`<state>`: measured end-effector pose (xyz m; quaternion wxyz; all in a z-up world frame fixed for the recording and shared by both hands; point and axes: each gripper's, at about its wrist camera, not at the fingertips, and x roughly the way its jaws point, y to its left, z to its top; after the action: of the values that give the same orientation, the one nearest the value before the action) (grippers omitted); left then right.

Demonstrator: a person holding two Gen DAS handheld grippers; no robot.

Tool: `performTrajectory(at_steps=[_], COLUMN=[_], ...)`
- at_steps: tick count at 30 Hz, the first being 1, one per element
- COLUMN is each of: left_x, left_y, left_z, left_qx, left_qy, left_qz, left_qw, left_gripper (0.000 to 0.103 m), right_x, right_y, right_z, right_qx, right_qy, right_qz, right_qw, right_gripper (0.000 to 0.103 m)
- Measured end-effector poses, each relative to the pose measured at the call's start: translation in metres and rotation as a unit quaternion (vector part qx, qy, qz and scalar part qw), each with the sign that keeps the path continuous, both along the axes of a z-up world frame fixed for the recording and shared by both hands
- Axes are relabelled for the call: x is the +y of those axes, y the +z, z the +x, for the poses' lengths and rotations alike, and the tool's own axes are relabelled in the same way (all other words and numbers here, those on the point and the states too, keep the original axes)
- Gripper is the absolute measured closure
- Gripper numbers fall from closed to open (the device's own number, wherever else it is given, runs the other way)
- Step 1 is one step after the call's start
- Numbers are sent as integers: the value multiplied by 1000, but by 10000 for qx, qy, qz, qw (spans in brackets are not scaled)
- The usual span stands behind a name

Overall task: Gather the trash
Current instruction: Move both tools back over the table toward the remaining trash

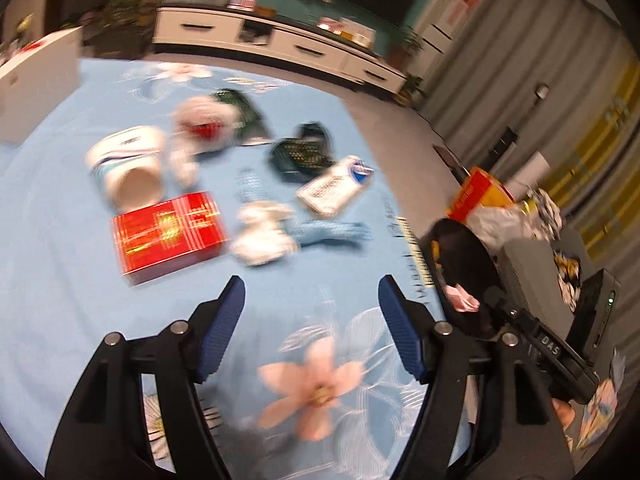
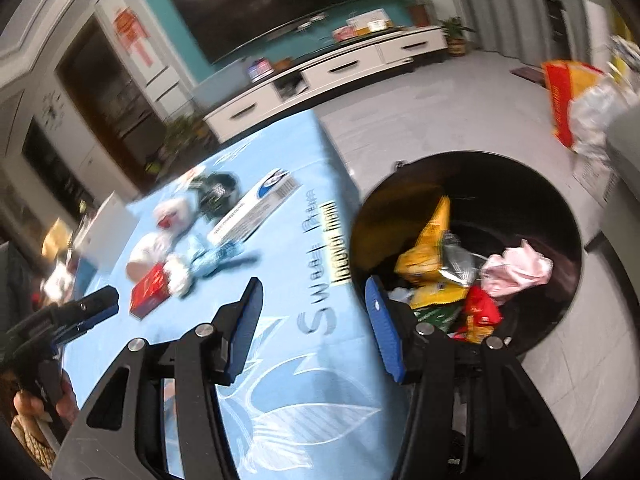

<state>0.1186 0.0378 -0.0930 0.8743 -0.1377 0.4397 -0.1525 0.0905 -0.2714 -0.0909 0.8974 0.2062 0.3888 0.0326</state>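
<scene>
Trash lies on a light-blue flowered tablecloth (image 1: 80,264): a red box (image 1: 168,236), a white cup on its side (image 1: 128,168), crumpled white tissue (image 1: 260,236), a white and blue carton (image 1: 334,188), dark green wrappers (image 1: 300,152) and a white and red wrapper (image 1: 200,124). My left gripper (image 1: 312,324) is open and empty above the cloth, short of the tissue. My right gripper (image 2: 312,320) is open and empty over the table's edge beside a black bin (image 2: 560,208) that holds a yellow bag (image 2: 428,248), a pink tissue (image 2: 516,268) and red wrappers.
The bin (image 1: 468,256) stands on the grey floor right of the table. A red and yellow bag (image 2: 564,96) and a grey sofa (image 1: 532,276) lie beyond it. A white TV cabinet (image 1: 280,44) runs along the far wall.
</scene>
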Motion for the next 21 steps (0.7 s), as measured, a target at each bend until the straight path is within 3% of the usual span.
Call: performTrajectory(at_steps=[10,15,21], left_x=[78,98,109], left_y=[-23,-28,-38], left_z=[-25,-21,12], left_qx=[13,-117,-122], left_qy=[743,720,497], left_qz=[184,262,359], left_qw=[9971,9970,9980], left_gripper=[31,31,31], right_x=[88,121,144], right_y=[-3,-10,-17], right_z=[21,38,66], right_qx=[271,370,444], right_qy=[1244,1510,1584], right_qz=[-123,-213,-92], right_qw=[9918,9876,9863], right_gripper=[50,50,50])
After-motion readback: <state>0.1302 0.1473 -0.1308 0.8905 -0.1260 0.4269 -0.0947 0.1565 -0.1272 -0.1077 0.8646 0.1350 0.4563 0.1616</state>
